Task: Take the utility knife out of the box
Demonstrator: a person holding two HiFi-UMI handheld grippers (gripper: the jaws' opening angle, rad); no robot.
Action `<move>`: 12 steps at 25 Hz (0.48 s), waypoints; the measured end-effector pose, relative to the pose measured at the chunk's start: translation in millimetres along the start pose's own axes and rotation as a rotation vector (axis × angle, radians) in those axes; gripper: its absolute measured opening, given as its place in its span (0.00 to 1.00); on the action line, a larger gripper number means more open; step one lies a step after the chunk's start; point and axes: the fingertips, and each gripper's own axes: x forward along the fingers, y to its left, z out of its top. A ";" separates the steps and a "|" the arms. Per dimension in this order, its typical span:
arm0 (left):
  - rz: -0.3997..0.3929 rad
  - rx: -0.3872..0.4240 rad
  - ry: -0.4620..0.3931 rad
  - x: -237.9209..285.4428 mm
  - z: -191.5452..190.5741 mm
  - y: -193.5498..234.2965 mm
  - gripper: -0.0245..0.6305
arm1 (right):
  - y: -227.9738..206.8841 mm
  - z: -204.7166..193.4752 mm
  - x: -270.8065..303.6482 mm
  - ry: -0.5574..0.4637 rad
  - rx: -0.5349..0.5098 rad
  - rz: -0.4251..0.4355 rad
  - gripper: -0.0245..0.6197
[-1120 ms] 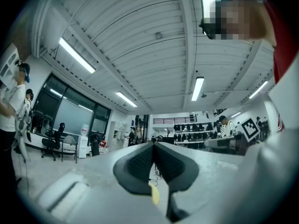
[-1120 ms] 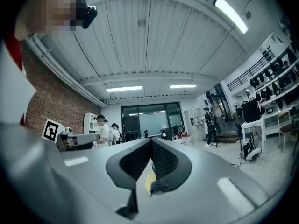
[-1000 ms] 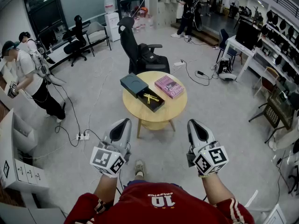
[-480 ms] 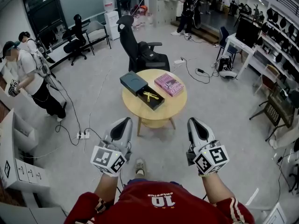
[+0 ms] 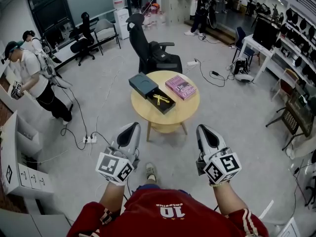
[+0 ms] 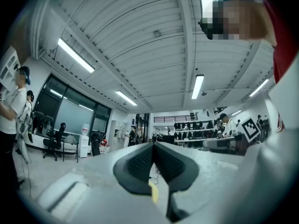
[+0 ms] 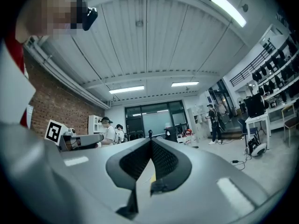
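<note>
Head view, looking down on a round wooden tabletop point(image 5: 183, 113) well ahead of the person. On it lies a black box point(image 5: 142, 84) with its tray slid out, leaving the contents exposed for reaching. A pink book point(image 5: 180, 88) rests just beside it. The left tongs point(image 5: 132, 128) and right tongs point(image 5: 205, 129) are held level, both pressed together and empty, apparently ahead of any approach. The yellow utility knife point(image 5: 159, 100) lies inside the open tray.

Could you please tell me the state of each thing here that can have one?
Box: slid open.
Utility knife: lying inside the open box, not gripped.
Book: closed, lying flat.
Left gripper: shut, empty.
Right gripper: shut, empty.
</note>
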 end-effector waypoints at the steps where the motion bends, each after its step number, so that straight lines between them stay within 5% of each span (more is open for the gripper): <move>1: 0.004 0.001 0.005 0.2 -0.5 1.2 0.04 | -0.1 0.1 2.1 -0.002 0.003 0.003 0.02; 12: 0.009 -0.021 0.018 36.7 -11.9 34.4 0.04 | -16.0 -8.0 49.2 0.021 0.019 0.017 0.02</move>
